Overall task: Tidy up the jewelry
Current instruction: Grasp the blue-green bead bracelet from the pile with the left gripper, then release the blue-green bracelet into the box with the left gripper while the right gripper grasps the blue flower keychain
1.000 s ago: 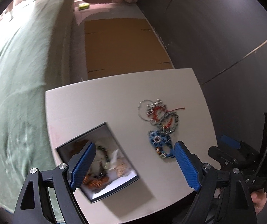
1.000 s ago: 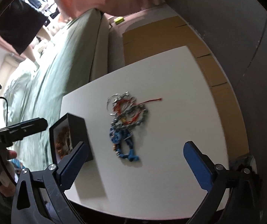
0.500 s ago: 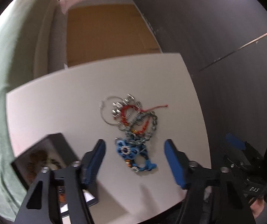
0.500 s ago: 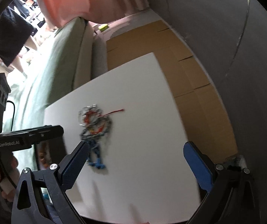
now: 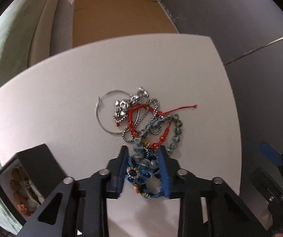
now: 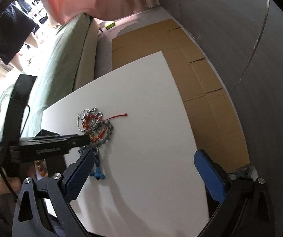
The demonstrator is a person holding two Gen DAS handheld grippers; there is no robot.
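A tangle of jewelry (image 5: pixel 141 116) lies mid-table: a silver hoop, silver charms, a red cord bracelet, a steel chain and grey-blue beads. At its near end is a blue flower bracelet (image 5: pixel 139 171). My left gripper (image 5: pixel 142 150) points steeply down over it, its jaws closing, and both blue pads touch the bracelet's sides. The black jewelry box (image 5: pixel 34 162) stands open at lower left with brown beads inside. In the right wrist view my right gripper (image 6: pixel 143 156) hangs open above bare table, right of the pile (image 6: pixel 96 124), and the left gripper (image 6: pixel 82 139) reaches in from the left.
The white table (image 5: pixel 62 90) is small, with its edges close on all sides. Flattened cardboard (image 6: pixel 191 75) covers the floor beyond it, along a dark grey wall (image 6: pixel 250 49). A green sofa (image 6: pixel 62 59) runs along the left. A person stands behind it, at upper left.
My left gripper has come down from over the box to the blue flower bracelet and narrowed its jaws around it. The right gripper shifted slightly rightward and stays open.
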